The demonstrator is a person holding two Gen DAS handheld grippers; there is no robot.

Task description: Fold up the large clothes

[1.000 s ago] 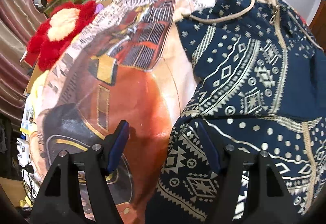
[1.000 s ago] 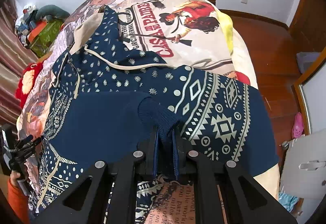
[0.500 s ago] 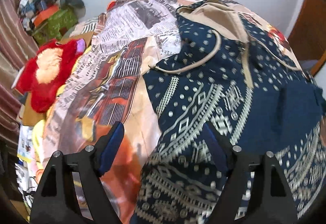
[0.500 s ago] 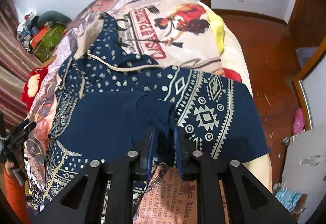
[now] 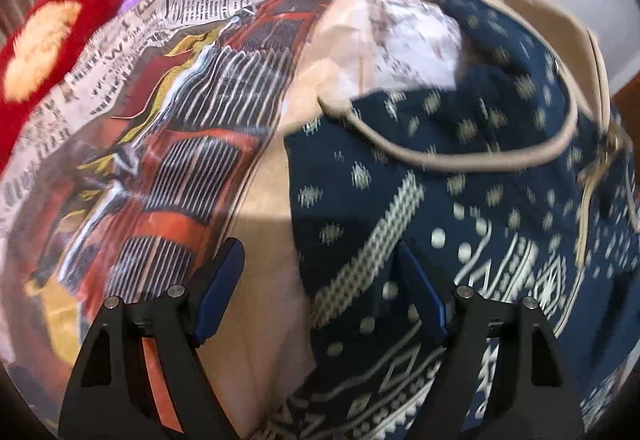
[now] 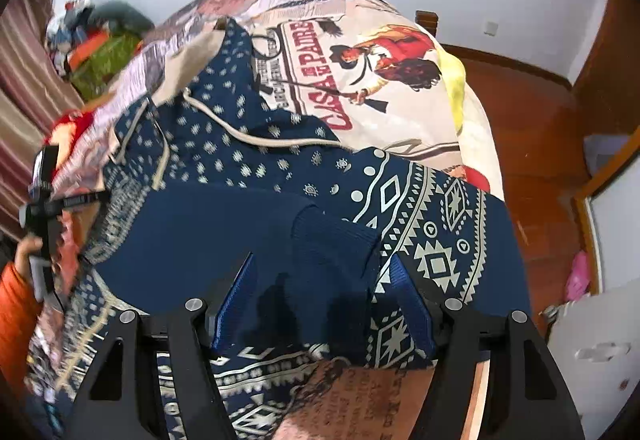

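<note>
Two grippers work over one large bed, whose printed bedspread (image 6: 360, 52) fills the upper half of the right wrist view and gives the flat surface that a big garment needs for folding. Spread over it lies the navy patterned hoodie (image 6: 248, 160), occupying the centre and lower half of that frame, hood toward the top, its beige drawstring (image 5: 480, 156) looping across the upper right of the left wrist view. A plain navy sleeve (image 6: 224, 224) is laid across the body, and its ribbed cuff (image 6: 332, 236) sits in the lower centre, which suggests the sleeve has been folded inward and set down there on purpose.

Lower centre of the right wrist view, the right gripper (image 6: 324, 304) has just been opening; its blue pads stand apart on either side of the cuff without pressing it, so the cuff looks released. At the bottom of the left wrist view, the left gripper (image 5: 320, 292) stands spread wide and empty, straddling the hoodie's left edge where it meets the bedspread, probably to take that side for the next fold. At the upper left of that view a red plush toy (image 5: 36, 40) lies clear of the work.
</note>
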